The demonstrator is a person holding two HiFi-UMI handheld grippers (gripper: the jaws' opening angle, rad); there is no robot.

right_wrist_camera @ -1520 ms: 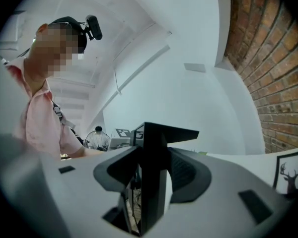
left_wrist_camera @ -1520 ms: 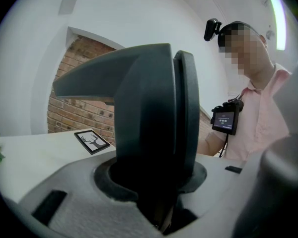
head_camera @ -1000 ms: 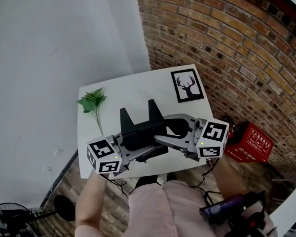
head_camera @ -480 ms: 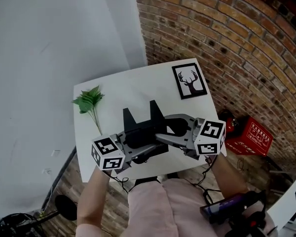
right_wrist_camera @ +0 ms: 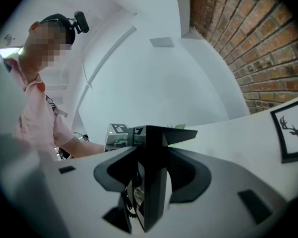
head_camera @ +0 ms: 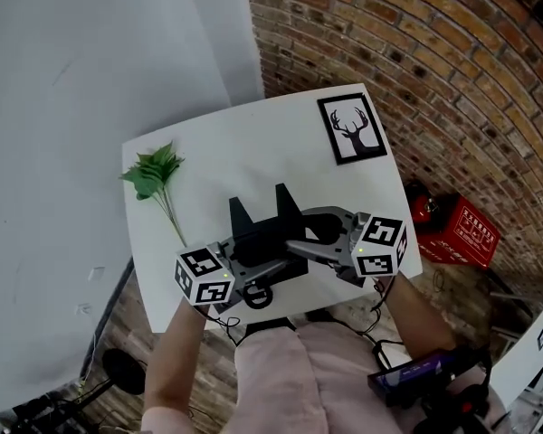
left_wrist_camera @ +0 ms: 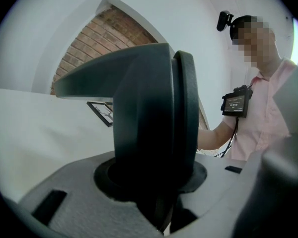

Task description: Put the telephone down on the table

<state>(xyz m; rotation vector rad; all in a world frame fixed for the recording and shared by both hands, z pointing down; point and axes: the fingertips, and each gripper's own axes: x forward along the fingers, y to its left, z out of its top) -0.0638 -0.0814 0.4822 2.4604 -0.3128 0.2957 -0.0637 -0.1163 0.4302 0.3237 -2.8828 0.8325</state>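
**Both grippers closed over the telephone at the counter's near edge**

On my left gripper (left_wrist_camera: 175, 108) feed the two dark fingers (left_wrist_camera: 139, 113) sit pressed together, and I can make out nothing between them. The right gripper (right_wrist_camera: 150, 148) reads the same: its fingers form one narrow black blade. A coiled cord (right_wrist_camera: 131, 205) shows just below and to the left of them.

From the head view, the two grippers meet nose to nose above the near edge of the white counter (head_camera: 253, 143). The black telephone (head_camera: 288, 273) lies right beneath them, and a loop of its cord reaches the counter's edge. I cannot tell from any feed whether the telephone rests on the counter or hangs just clear of it.

Farther back, a framed deer picture (head_camera: 354, 127) lies flat near the far right corner. A green leafy sprig (head_camera: 152, 172) lies at the left side, well apart from the telephone. A red crate (head_camera: 459, 233) stands on the floor to the right, below the brick wall (head_camera: 434, 52).
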